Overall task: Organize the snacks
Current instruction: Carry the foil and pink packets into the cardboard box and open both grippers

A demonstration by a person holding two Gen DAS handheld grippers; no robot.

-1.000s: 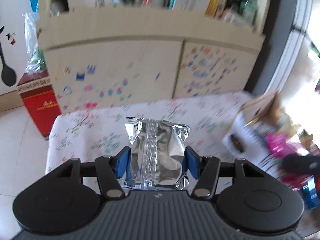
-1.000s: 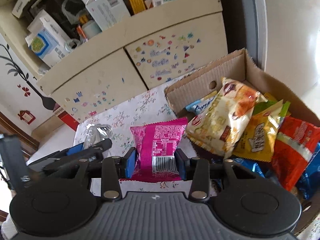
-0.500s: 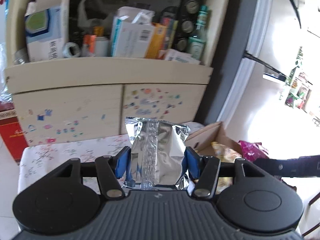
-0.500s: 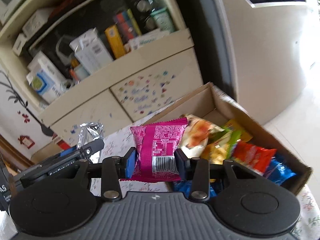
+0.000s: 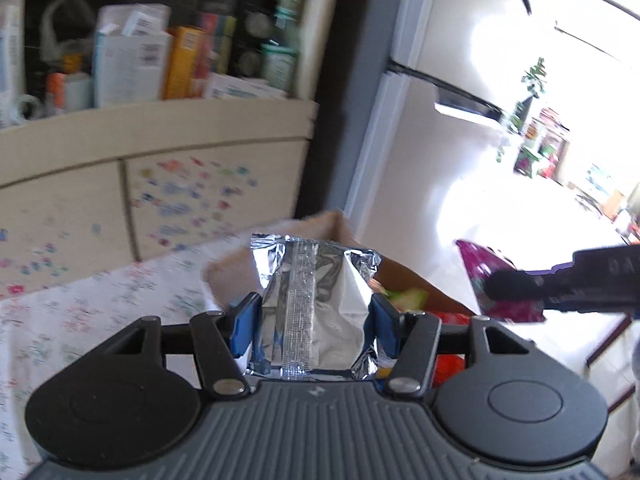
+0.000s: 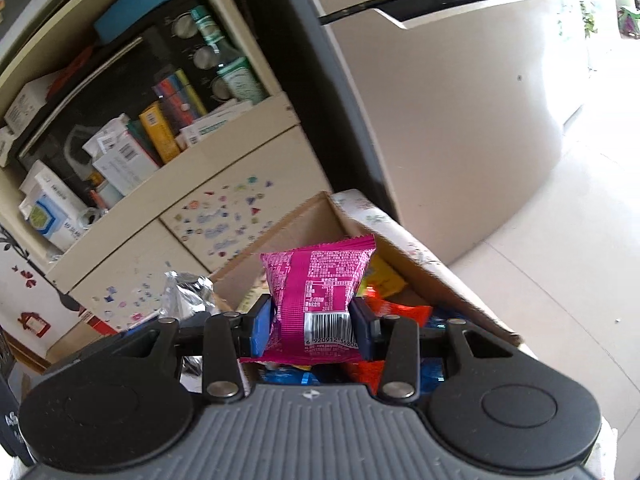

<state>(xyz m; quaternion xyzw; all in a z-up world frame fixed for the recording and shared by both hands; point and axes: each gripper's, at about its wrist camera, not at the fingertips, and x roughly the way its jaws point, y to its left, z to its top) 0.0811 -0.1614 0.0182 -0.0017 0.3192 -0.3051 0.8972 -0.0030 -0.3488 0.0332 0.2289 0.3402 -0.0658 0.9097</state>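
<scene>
A tall beige refrigerator (image 6: 460,120) with a dark handle slot stood at the right of the right wrist view, on a pale tiled floor (image 6: 560,300). Beside it, a cream cabinet (image 6: 224,216) had small colourful stickers on its two doors, and its open shelf above was crowded with boxes, books and a green bottle (image 6: 236,68). In front of the cabinet there was a table with a white flowered cloth (image 5: 92,300). A cardboard box (image 6: 424,276) sat at the end of this table and was already full of snack bags in orange, yellow and blue. The left gripper (image 5: 314,316) pinched a silver foil packet (image 5: 316,304) between its blue pads, and this packet was held in the air, over the near edge of the box as the left view showed it. The right gripper (image 6: 312,326) pinched a pink snack packet (image 6: 318,300) with a barcode on it, and this packet hung above the bags inside the box. The two grippers were near each other, the silver packet being at the left side of the pink one. The left view was rather blurred.
</scene>
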